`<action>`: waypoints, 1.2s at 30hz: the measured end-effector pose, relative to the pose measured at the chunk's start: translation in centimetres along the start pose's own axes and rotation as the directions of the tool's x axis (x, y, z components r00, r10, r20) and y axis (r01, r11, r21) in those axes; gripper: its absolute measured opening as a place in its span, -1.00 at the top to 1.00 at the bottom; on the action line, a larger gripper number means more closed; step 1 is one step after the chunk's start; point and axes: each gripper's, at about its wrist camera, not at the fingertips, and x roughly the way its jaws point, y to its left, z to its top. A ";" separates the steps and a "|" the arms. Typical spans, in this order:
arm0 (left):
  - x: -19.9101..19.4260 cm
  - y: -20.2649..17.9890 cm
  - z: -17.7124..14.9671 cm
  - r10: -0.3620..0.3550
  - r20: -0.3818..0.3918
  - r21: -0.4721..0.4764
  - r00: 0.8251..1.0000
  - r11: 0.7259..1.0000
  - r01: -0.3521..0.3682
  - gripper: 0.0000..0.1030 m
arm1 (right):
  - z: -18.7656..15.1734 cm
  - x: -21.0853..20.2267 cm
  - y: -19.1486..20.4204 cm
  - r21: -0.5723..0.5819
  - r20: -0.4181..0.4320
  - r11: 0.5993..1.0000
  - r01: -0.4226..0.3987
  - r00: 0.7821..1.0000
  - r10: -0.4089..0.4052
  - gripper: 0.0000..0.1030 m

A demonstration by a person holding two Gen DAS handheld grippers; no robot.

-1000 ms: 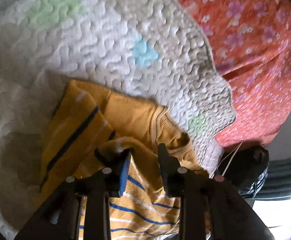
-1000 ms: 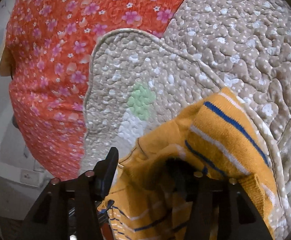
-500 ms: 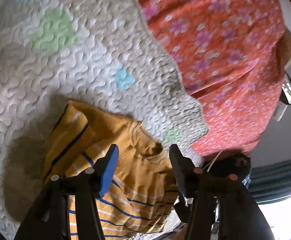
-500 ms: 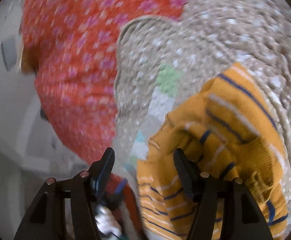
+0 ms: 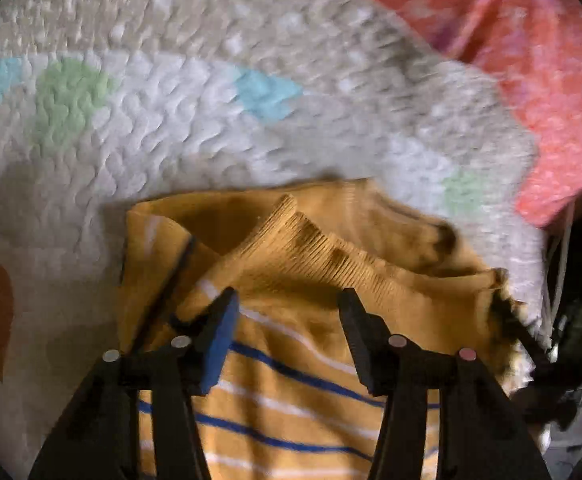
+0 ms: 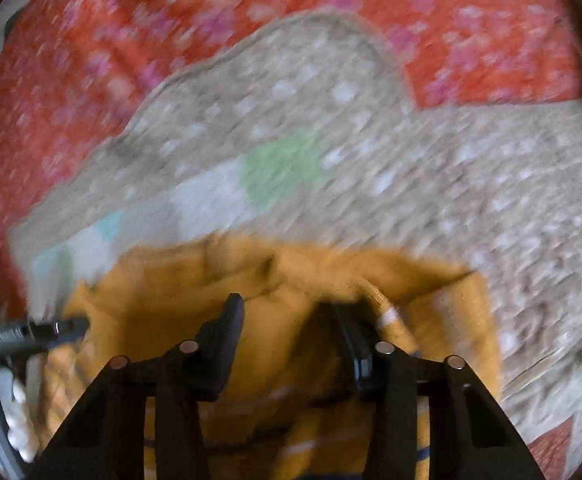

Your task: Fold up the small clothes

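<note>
Blurred yellow sweater (image 6: pixel 275 292) seemingly hides right gripper's (image 6: pixel 291 320) far jaw.

Both fisheye views are dim at the rim, where a dark circular vignette cuts the corners and bends straight edges. Motion blur smears the right wrist view heavily: the quilted blanket (image 6: pixel 371 152) and the red floral sheet (image 6: pixel 131 40) lose their texture. The left wrist view is sharper near the middle, where the ribbed hem of the yellow striped sweater (image 5: pixel 331 256) reads clearly; its far blanket is streaked. Soft shadows lie in the sweater's folds and left of it. The black fingers (image 5: pixel 355 312) show as near silhouettes
</note>
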 end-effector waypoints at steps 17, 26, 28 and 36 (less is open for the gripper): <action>-7.6 2.2 -3.8 -0.108 0.063 -0.025 0.992 0.994 0.109 0.07 | -1.6 -7.6 -2.9 0.133 0.052 0.976 -0.172 0.985 0.166 0.03; -5.9 4.8 -9.0 -0.014 0.032 -0.103 0.999 0.995 0.017 0.06 | -5.3 -4.8 -5.2 0.205 -0.098 0.973 -0.109 0.986 0.131 0.56; -6.9 4.7 -9.2 -0.001 0.029 -0.122 1.000 0.993 0.005 0.06 | -5.3 -7.1 -6.7 0.259 -0.035 0.962 -0.090 0.994 0.103 0.51; -10.8 4.9 -12.4 0.009 0.026 -0.109 1.000 0.994 -0.006 0.04 | -7.5 -15.3 -11.7 0.358 0.082 0.931 -0.071 0.996 0.045 -0.05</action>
